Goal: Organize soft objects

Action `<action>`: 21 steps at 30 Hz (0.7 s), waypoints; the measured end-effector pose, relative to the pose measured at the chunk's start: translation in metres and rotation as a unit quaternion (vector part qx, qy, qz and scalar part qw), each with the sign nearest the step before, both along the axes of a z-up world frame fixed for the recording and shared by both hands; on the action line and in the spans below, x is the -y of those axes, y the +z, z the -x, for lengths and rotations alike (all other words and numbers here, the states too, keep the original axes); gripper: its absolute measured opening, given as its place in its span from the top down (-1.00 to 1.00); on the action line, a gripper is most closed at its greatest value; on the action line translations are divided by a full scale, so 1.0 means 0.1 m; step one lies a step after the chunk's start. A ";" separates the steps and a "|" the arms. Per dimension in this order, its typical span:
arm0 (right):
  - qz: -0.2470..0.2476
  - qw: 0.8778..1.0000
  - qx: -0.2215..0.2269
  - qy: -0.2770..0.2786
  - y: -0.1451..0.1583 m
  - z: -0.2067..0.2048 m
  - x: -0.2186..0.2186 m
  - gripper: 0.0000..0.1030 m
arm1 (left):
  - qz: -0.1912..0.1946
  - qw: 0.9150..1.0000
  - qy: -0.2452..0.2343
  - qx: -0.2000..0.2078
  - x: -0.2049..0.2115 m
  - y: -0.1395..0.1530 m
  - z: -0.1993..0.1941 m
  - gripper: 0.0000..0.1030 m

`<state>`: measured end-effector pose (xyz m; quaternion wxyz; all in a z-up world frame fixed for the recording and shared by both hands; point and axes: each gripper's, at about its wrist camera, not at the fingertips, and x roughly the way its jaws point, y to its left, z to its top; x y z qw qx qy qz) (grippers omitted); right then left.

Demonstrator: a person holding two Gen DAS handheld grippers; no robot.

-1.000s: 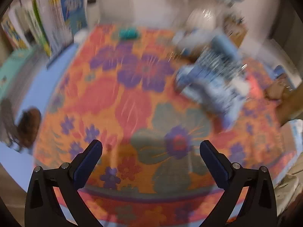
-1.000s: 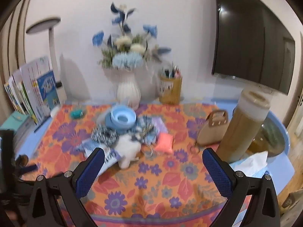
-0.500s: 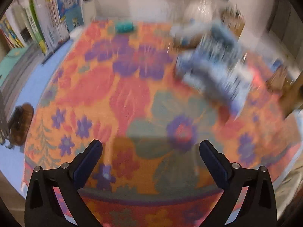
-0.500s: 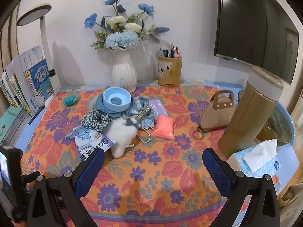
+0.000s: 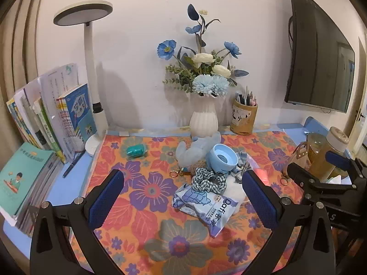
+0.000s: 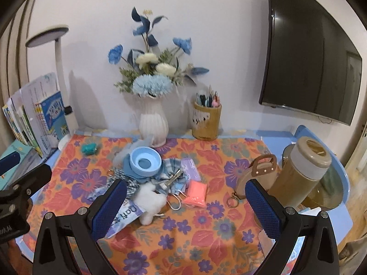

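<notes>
Soft things, white plush toy [image 6: 150, 202] foremost, lie heaped ahead between my empty, wide-open left gripper [image 5: 183, 204] and right gripper [image 6: 188, 208], nearer my right.

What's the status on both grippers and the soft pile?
Left gripper open, empty. Right gripper open, empty, short of pile. White plush, checked scrunchie, tissue pack heaped untouched. Blue bowl sits on top.

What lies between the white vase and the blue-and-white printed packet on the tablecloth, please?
In the left wrist view, a blue plush toy, a light blue bowl and a checked scrunchie lie between the white vase and the printed packet.
</notes>
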<state>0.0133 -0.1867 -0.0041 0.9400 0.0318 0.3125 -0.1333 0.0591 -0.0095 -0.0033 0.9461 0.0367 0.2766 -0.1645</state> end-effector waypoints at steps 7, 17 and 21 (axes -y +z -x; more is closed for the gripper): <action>-0.013 0.999 0.010 0.038 -0.03 -0.19 0.21 -1.00 | 0.002 1.000 0.002 -0.004 0.15 -0.15 -0.14 -0.98; -0.072 0.991 -0.049 0.099 -0.42 -0.83 0.24 -0.62 | 0.007 0.989 -0.076 -0.126 0.32 -0.97 -0.53 -0.98; -0.104 0.986 -0.071 0.110 -0.62 -1.04 0.26 -0.62 | -0.009 0.986 -0.080 -0.144 0.40 -1.12 -0.62 -0.98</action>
